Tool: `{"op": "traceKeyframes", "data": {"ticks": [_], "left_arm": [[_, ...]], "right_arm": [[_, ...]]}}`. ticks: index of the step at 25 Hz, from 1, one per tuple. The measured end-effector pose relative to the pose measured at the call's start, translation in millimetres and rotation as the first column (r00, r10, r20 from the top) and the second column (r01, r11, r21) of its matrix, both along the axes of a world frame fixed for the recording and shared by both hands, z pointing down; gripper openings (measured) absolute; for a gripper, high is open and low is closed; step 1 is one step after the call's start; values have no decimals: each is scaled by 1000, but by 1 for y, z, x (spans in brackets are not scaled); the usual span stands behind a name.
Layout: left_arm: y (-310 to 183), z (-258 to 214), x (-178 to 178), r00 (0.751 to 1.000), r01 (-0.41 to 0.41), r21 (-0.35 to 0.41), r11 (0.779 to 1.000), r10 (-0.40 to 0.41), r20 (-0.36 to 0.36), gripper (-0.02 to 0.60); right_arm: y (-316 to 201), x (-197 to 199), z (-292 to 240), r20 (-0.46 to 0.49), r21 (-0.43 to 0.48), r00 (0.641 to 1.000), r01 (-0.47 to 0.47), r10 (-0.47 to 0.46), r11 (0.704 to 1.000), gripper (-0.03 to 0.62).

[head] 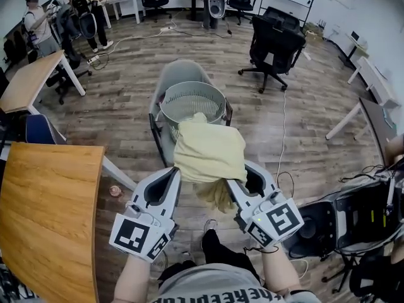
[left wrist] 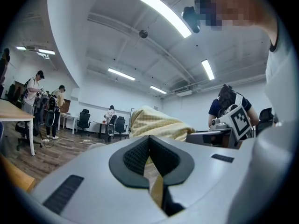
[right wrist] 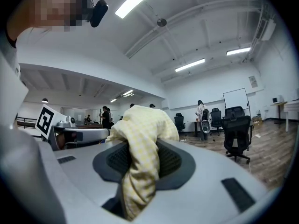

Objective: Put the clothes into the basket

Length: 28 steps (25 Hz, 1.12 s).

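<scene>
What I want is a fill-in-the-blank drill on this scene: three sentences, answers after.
1. The left gripper and the right gripper are each shut on the ____ cloth.
2. The mesh basket stands on a grey ____.
3. The wooden table is at the person's ____ side.
Missing words: yellow; chair; left.

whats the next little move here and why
Probably carry the yellow cloth a little forward until it hangs above the basket, then let go. The left gripper and right gripper are both shut on it, and it only overlaps the near rim.
</scene>
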State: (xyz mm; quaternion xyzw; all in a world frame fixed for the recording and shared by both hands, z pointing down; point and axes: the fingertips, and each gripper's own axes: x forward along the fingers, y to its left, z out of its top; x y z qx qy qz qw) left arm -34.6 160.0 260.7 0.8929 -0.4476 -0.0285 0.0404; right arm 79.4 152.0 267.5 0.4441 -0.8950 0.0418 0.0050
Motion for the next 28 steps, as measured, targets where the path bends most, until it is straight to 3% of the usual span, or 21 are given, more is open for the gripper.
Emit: {"op": "traceKeyframes", "data": {"ticks": [17, 28], "left_arm": [[-84, -1, 45, 995, 94, 17, 995, -94, 26, 14], [-113, 0, 46, 996, 86, 16, 996, -86, 34, 14]], "right_arm": [[-94, 40, -3, 3, 20, 995, 99, -99, 995, 133], [-124, 45, -3, 13, 20, 997, 78, -79, 997, 133]]}}
